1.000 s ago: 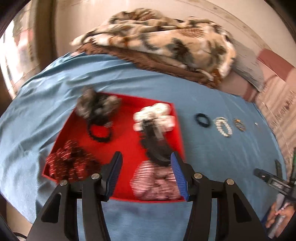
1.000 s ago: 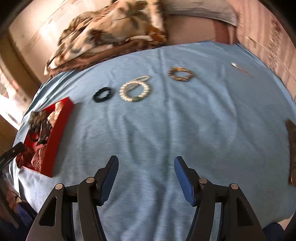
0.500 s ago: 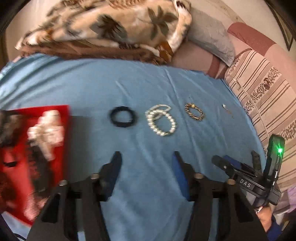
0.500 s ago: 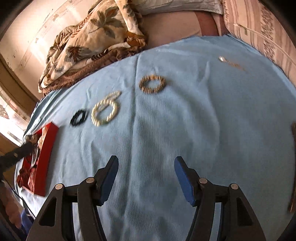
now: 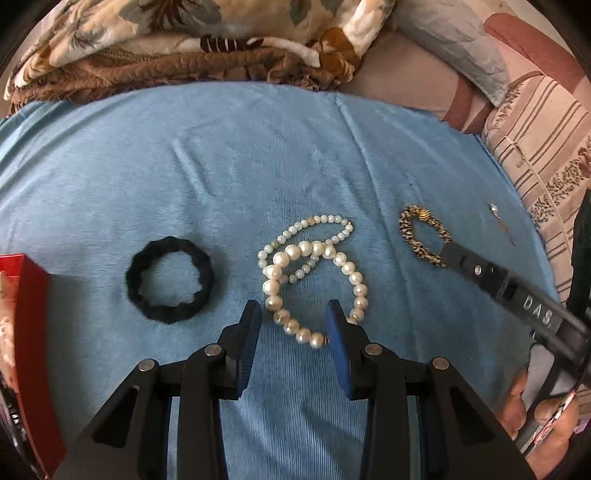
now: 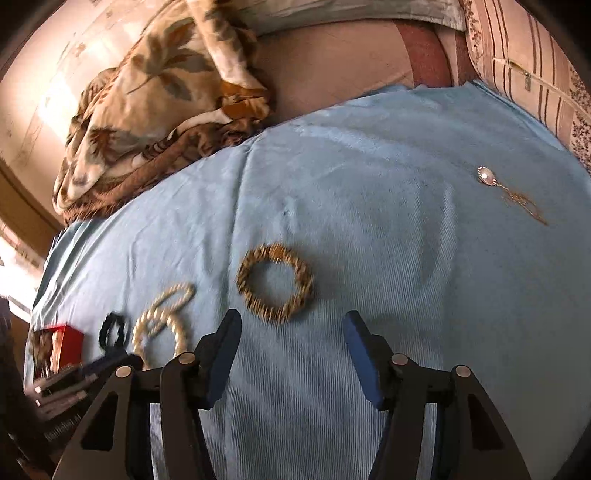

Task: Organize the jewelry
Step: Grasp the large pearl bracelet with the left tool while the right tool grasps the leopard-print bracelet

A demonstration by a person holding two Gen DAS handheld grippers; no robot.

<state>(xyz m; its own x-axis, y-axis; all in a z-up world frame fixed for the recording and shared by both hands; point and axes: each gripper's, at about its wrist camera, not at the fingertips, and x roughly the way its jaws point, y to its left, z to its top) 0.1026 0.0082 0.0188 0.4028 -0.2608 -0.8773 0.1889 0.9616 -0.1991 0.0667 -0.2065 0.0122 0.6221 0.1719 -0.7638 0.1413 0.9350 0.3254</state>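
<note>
Pearl bracelet point(image 5: 314, 280) lies lower centre on the blue bedspread point(image 5: 258, 155), framed by the open left hand-held gripper point(image 5: 293, 325) for pickup; the right hand-held gripper point(image 6: 291, 332), also open, faces the gold bracelet point(image 6: 275, 282).

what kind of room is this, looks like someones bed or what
Most likely a bedroom: the jewelry lies on a blue bedspread, with a rumpled leaf-print blanket heaped behind it and a striped pillow at the right edge.

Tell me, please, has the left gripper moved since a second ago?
Yes. The left gripper swung right, away from the red tray, and now straddles the pearl bracelet.
</note>
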